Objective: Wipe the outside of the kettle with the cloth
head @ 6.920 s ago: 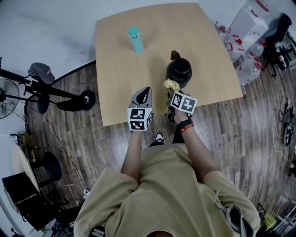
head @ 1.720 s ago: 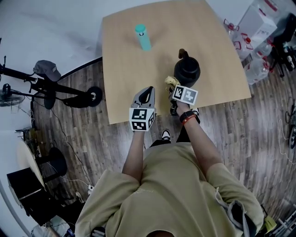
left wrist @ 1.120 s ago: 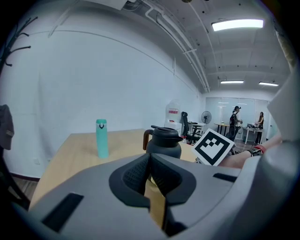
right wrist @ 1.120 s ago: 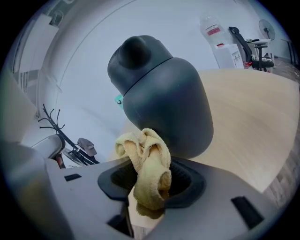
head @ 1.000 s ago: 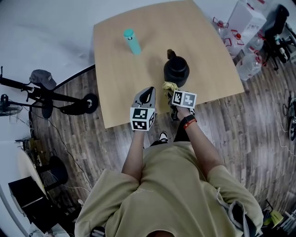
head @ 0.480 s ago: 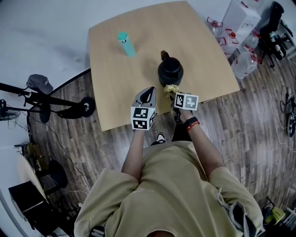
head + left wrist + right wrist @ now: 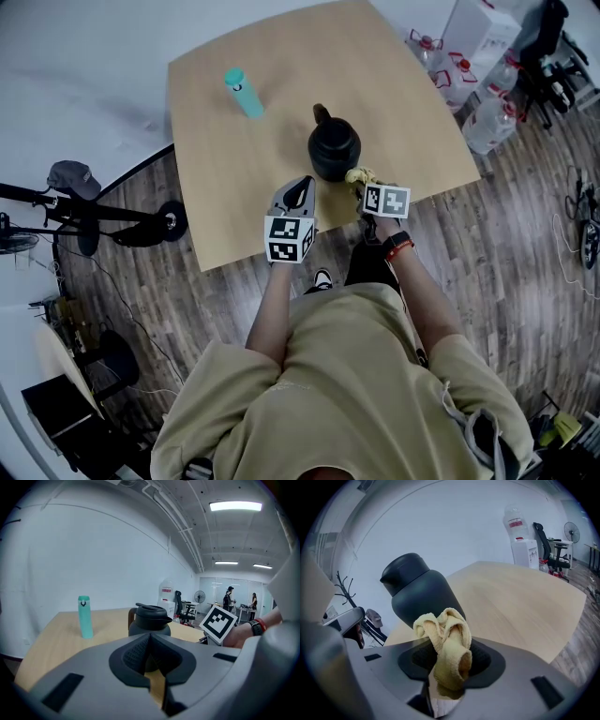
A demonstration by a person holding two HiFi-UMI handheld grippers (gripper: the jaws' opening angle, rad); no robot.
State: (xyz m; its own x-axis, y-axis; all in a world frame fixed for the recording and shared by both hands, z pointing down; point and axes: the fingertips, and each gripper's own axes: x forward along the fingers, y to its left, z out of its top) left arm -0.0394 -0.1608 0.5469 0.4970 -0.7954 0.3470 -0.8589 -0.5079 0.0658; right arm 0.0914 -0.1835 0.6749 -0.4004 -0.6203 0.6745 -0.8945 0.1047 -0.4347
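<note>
The black kettle [image 7: 334, 150] stands upright on the wooden table [image 7: 394, 84], its handle on the far side. My right gripper [image 7: 362, 182] is shut on a crumpled yellow cloth [image 7: 358, 175] at the kettle's near right side. In the right gripper view the cloth [image 7: 447, 641] bulges out of the jaws just in front of the kettle's body [image 7: 423, 597]; I cannot tell if they touch. My left gripper [image 7: 298, 186] hovers shut and empty over the table's near edge, left of the kettle. In the left gripper view the kettle [image 7: 149, 620] is a short way ahead.
A teal bottle [image 7: 242, 92] stands at the table's far left, also in the left gripper view [image 7: 84, 616]. Water bottles [image 7: 483, 122] and a white box [image 7: 483, 28] sit on the floor right of the table. A black stand [image 7: 94, 202] lies to the left.
My right gripper has carried the cloth from the kettle's near left side round to its near right side. The left gripper has kept its place.
</note>
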